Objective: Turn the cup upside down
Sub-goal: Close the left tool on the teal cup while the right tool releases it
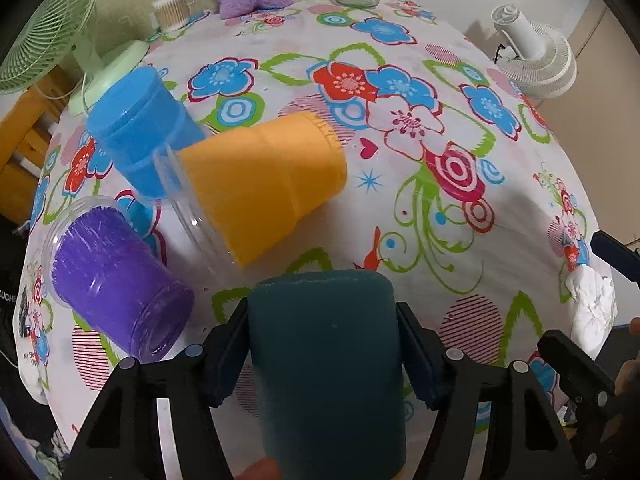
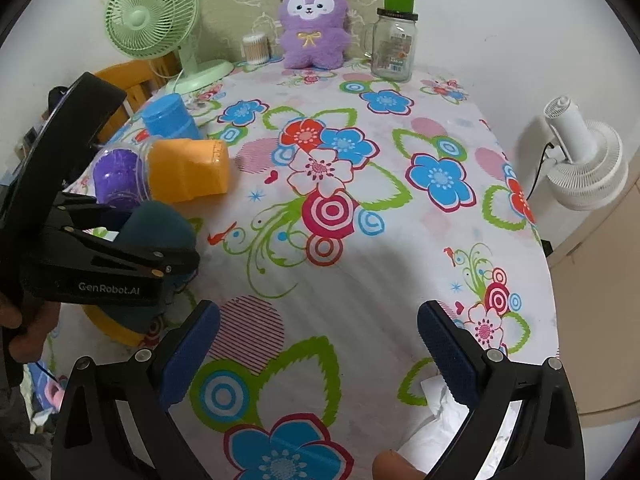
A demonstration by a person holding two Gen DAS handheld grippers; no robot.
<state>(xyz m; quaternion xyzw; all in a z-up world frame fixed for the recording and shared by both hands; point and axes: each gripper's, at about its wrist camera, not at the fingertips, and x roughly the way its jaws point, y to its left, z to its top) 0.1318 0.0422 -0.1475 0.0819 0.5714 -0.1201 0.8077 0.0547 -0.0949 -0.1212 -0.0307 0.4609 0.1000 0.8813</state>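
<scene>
Cups number four: one dark teal cup (image 1: 326, 368), one orange cup (image 1: 272, 184), one blue cup (image 1: 140, 136) and one purple cup (image 1: 120, 284). Two hand-held grippers are in view. The left hand-held gripper (image 1: 322, 356) is clenched on the teal cup, its two blue pads pressed against the cup's opposite sides, so the cup sits squarely between the fingers and fills the near centre of the left wrist view, with its flat end pointing away from the camera. From the right wrist view this left hand-held gripper (image 2: 176, 256) reaches in from the left, tilted, held low over the floral table (image 2: 360, 240) with the teal cup (image 2: 160, 224) in its grasp. Ahead and to the left of it, the orange cup lies on its side, the purple cup lies tipped beside it, and the blue cup stands behind them. The right hand-held gripper (image 2: 320, 356) is spread wide, grasping nothing, above the table.
</scene>
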